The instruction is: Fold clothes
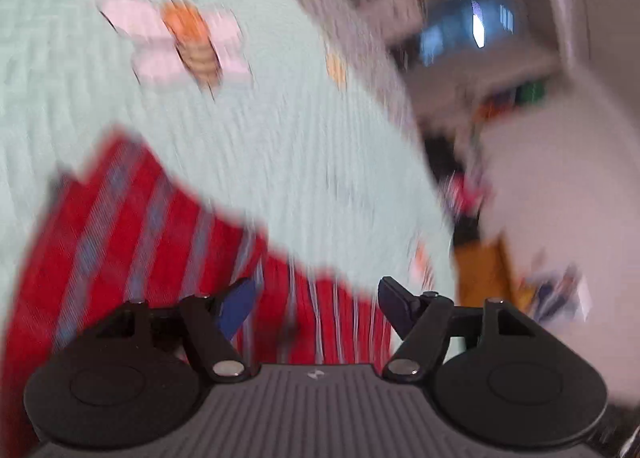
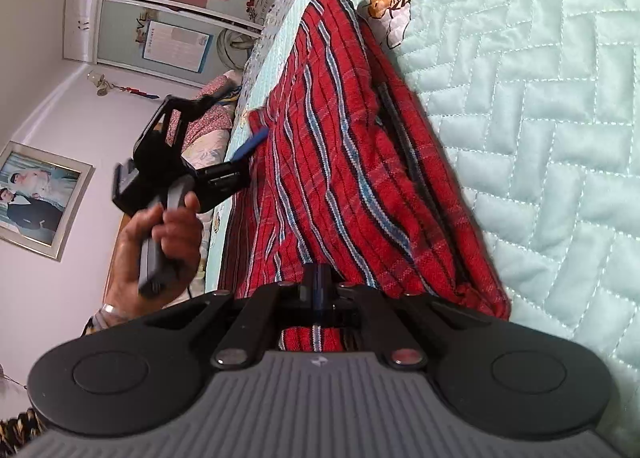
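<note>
Red cloth, left wrist view: your plaid garment (image 1: pixel 152 242) lies blurred on the mint quilted bedspread (image 1: pixel 280 138), low and left in the picture.
Left claw: your left claw (image 1: pixel 316 302) stands released, blue pads apart, the red plaid showing between them; you cannot tell whether either pad touches it.
Bee print: a pink-winged bee (image 1: pixel 180 42) sits on the quilt beyond the garment.
Right wrist view, garment: the plaid garment (image 2: pixel 340 162) runs as a long rumpled strip away from you along the bedspread (image 2: pixel 540 138), near the bed's edge.
Right claw: your right claw (image 2: pixel 318 290) is clenched, pads together on the garment's near end.
Left hand: your left hand (image 2: pixel 160 254) holds the other tool beside the bed, its blue finger (image 2: pixel 252 146) touching the cloth's left edge.
Wall: a framed photo (image 2: pixel 36 198) hangs at the left.
</note>
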Demonstrator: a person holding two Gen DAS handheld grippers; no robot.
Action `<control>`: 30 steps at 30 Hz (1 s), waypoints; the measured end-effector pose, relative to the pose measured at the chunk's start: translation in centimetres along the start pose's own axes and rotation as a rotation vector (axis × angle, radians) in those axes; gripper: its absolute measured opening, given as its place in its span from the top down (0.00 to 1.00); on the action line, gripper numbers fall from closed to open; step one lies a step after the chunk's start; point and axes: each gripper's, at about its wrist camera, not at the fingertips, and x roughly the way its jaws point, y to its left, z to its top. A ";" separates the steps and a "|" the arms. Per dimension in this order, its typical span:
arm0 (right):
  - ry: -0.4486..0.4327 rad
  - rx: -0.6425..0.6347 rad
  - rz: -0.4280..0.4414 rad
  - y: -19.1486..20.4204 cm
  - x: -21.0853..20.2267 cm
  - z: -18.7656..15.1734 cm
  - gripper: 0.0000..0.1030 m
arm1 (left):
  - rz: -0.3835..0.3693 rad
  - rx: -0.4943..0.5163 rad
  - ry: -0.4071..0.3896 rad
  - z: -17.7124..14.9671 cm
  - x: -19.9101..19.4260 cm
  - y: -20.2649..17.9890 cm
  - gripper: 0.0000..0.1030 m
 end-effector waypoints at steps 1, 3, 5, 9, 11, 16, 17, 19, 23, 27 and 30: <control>0.002 0.004 0.003 0.0 0.0 0.0 1.00 | 0.016 -0.023 -0.040 0.7 -0.5 0.6 0.30; 0.007 0.011 0.008 -0.1 -0.1 -0.1 1.00 | 0.093 -0.050 -0.095 1.5 -1.5 1.6 0.30; 0.008 0.010 0.006 0.0 -0.2 -0.2 1.00 | 0.154 -0.069 -0.143 2.1 -2.4 2.3 0.32; 0.010 0.015 0.009 0.0 -0.3 -0.3 1.00 | 0.057 -0.014 -0.178 0.9 -5.0 0.1 0.30; 0.009 0.017 0.009 -0.1 -0.3 -0.2 1.00 | -0.070 0.033 -0.144 -0.5 -5.9 -1.6 0.29; 0.005 0.012 0.000 0.0 -0.2 -0.1 1.00 | 0.082 0.229 -0.007 -3.8 -3.0 -2.4 0.29; 0.004 0.010 -0.003 0.1 -0.1 -0.1 1.00 | 0.137 0.211 0.010 -3.8 -2.0 -1.3 0.42; 0.000 -0.004 -0.017 0.4 -0.1 -0.3 1.00 | 0.173 0.154 -0.024 -3.3 -1.5 -0.3 0.52; -0.011 -0.018 -0.028 0.6 0.0 -0.4 1.00 | 0.245 0.188 -0.041 -3.9 -2.2 -2.8 0.46; 0.005 0.009 -0.031 1.0 -0.3 -0.1 0.96 | 0.237 0.238 -0.043 -5.4 -6.1 -4.4 0.35; -0.014 -0.028 -0.014 3.1 -1.5 0.3 0.58 | 0.181 0.275 0.010 -8.0 -9.7 -4.8 0.28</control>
